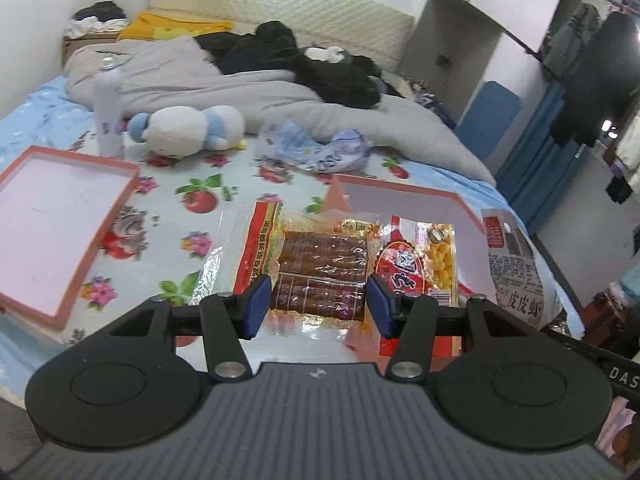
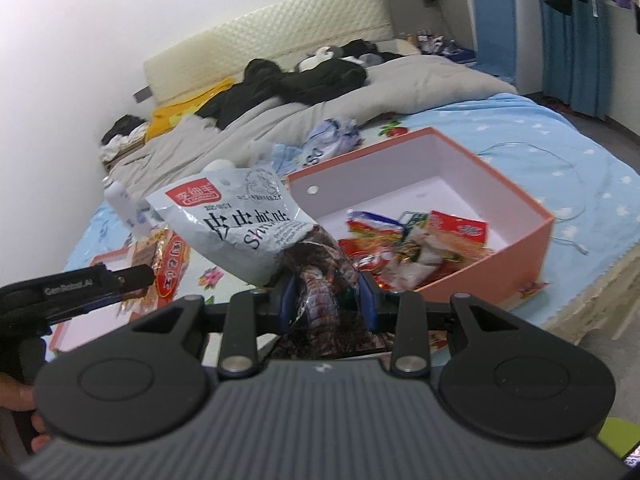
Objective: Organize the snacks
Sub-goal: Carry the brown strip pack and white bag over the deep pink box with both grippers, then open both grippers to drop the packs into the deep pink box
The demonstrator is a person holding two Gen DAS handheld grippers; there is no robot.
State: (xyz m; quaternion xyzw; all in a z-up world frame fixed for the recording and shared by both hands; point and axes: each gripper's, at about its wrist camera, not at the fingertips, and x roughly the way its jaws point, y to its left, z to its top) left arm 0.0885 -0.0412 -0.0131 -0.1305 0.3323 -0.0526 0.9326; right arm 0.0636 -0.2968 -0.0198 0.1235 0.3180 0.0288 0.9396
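Carrying snacks toward the pink box (image 2: 532,232): right gripper (image 2: 327,296) clamps a shrimp bag (image 2: 236,224), left gripper (image 1: 318,300) apparently pinches a sausage pack (image 1: 320,268). Several packets (image 2: 416,248) already lie inside the box; these two remain.

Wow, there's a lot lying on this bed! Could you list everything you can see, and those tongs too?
Open cardboard box: one, salmon-pink outside, white inside, on the bed, several snack packets in it.
Shallow box lid: one, pink rim, left on the bed.
Brown sausage packet: one, clear wrap, between the left tongs' pads.
Red and yellow snack packet: one, beside the sausages.
Grey-white shrimp snack bag: one, pinched by the right tongs.
Plush toy: one, white and blue, mid-bed.
White spray can: one, upright, near the toy.
Grey quilt: one, bunched behind.
Left tongs: black, blue pads.
Right tongs: black, blue pads.
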